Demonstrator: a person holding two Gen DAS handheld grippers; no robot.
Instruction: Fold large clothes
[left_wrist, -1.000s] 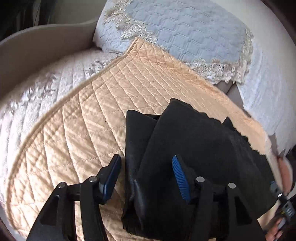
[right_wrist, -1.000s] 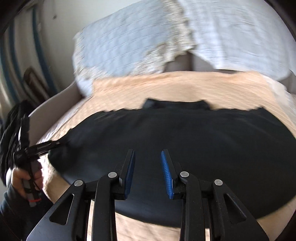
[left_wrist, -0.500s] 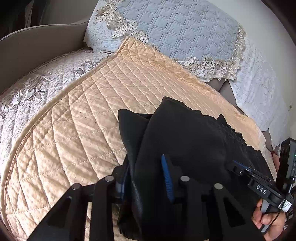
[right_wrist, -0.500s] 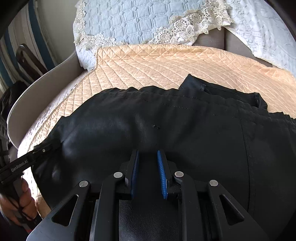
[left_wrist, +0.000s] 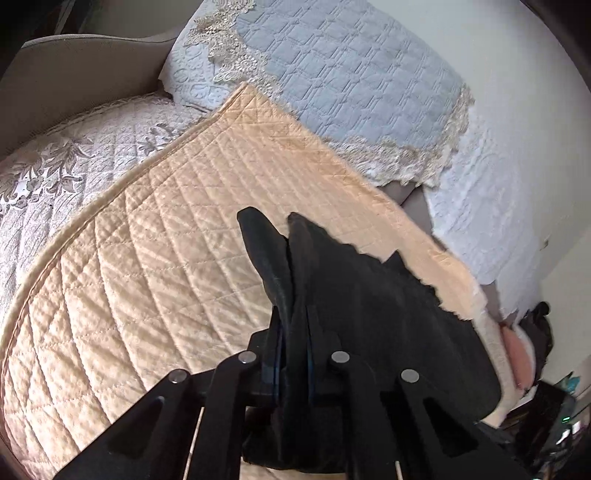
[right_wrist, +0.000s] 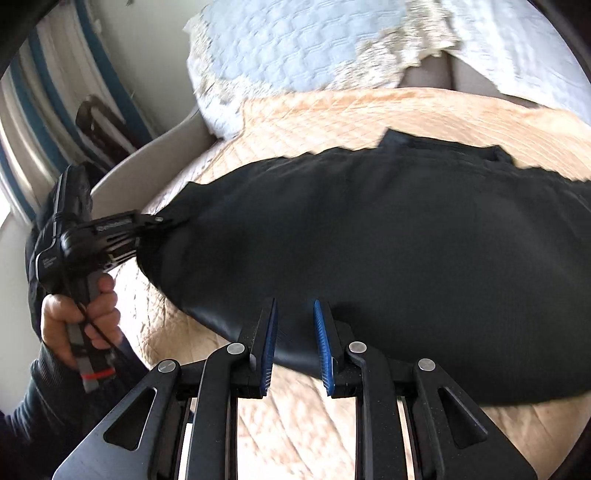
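Observation:
A large black garment (left_wrist: 369, 295) lies spread across a peach quilted cover (left_wrist: 166, 277). My left gripper (left_wrist: 293, 343) is shut on its bunched end, and two pinched folds stick up between the fingers. In the right wrist view the same garment (right_wrist: 369, 240) stretches wide, with the left gripper (right_wrist: 159, 220) clamped on its left tip. My right gripper (right_wrist: 295, 332) hovers at the garment's near glossy edge. Its blue pads (right_wrist: 269, 343) stand a little apart, and the cloth between them looks smooth and unpinched.
A blue-grey pillow with lace trim (left_wrist: 332, 85) and a white textured cover (left_wrist: 498, 203) lean at the back. A grey armrest (left_wrist: 74, 74) and a floral quilt (left_wrist: 74, 166) lie to the left. A person's hand (right_wrist: 81, 314) grips the left tool's handle.
The left jaws closed onto the garment's end and gathered it into folds. The right gripper narrowed its jaws, slid over the garment, then drew back to its near edge.

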